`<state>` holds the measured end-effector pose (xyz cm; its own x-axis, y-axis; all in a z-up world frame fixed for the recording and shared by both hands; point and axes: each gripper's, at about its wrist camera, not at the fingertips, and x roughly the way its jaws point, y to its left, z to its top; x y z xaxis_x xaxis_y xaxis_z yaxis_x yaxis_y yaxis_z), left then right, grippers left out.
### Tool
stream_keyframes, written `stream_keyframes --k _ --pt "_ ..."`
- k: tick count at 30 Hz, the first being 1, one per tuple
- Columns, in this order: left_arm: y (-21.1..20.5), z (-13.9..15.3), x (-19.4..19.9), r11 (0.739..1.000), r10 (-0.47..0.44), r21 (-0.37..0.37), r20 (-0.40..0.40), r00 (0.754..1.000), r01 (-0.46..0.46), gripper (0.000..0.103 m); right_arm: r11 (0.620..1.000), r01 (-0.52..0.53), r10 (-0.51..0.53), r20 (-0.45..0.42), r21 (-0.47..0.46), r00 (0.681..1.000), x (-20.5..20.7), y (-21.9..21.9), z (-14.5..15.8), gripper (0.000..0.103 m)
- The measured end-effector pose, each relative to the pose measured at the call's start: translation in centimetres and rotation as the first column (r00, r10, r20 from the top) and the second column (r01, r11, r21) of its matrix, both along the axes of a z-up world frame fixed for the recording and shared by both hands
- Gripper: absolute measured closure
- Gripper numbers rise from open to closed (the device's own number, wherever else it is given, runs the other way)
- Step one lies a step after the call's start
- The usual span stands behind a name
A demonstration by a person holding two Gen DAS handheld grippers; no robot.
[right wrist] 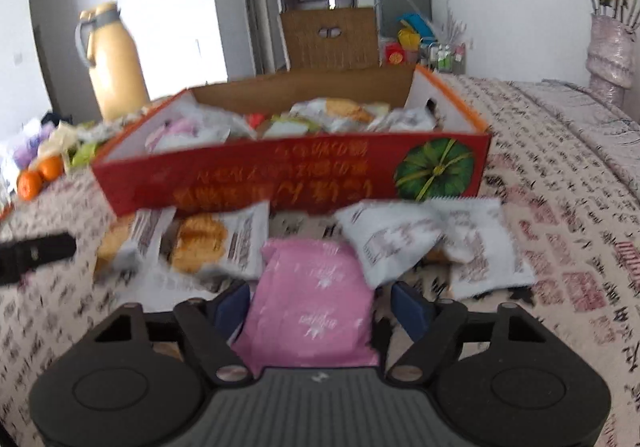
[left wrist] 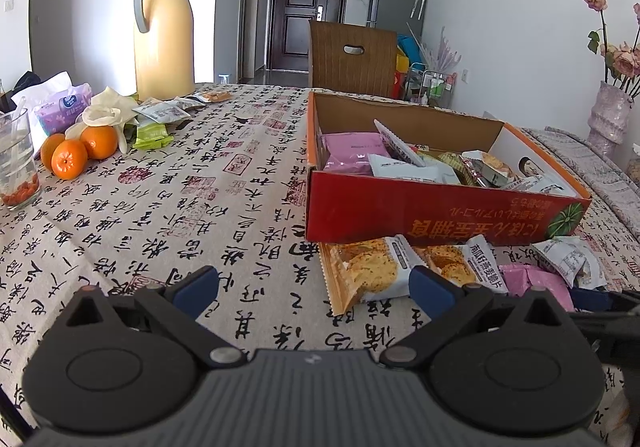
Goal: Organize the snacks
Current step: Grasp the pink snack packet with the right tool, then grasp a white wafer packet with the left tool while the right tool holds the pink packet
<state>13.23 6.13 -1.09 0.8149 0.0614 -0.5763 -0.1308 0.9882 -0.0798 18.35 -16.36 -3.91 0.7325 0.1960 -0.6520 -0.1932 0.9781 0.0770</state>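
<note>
The red cardboard box [left wrist: 432, 215] on the cloth-covered worktop [left wrist: 200, 207] already holds a heap of wrapped snacks, so the sorting looks well under way. Several packets still lie loose just before it: two orange biscuit packets [left wrist: 360, 271], white ones [right wrist: 384, 243], and the pink snack packet [right wrist: 316, 307] lying between the right gripper [right wrist: 320, 307] fingers, grasp uncertain through blur. The left gripper [left wrist: 314, 287] hangs released, empty.

Black Chinese calligraphy with red seal stamps covers the tablecloth [left wrist: 208, 183]; upside-down yellow Chinese lettering marks the red box [left wrist: 440, 215].
</note>
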Motion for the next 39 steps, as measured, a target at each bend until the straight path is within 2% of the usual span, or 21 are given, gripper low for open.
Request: stream_keyframes --k 2,4,5,20,29,39 --pt "0.0 0.0 -0.1 1.000 0.000 0.000 0.001 1.000 0.000 0.000 1.000 -0.005 0.005 0.010 -0.025 1.000 -0.3 0.4 -0.1 0.029" --pt "0.0 0.0 -0.1 1.000 0.000 0.000 -0.001 1.000 0.000 0.000 1.000 -0.004 0.004 0.014 -0.021 1.000 -0.4 0.3 0.1 0.042" --pt "-0.1 0.0 -0.1 1.000 0.001 0.001 -0.003 1.000 -0.001 0.000 1.000 -0.004 0.004 0.016 -0.023 1.000 -0.4 0.3 0.1 0.042" --pt "-1.0 0.7 -0.8 1.000 0.001 0.014 -0.002 1.000 -0.001 0.000 0.997 -0.053 0.046 0.110 0.057 0.993 -3.5 -1.1 1.7 0.043" --pt "-3.4 1.0 -1.0 0.999 -0.037 0.034 -0.009 0.999 0.037 0.000 0.996 -0.015 -0.001 0.191 0.086 0.982 -5.2 -4.1 3.5 0.043" --pt "-7.9 0.5 0.8 0.990 -0.128 0.044 -0.053 0.990 0.131 0.000 0.988 0.046 -0.077 0.216 0.146 0.973 -5.2 -8.2 3.6 0.043"
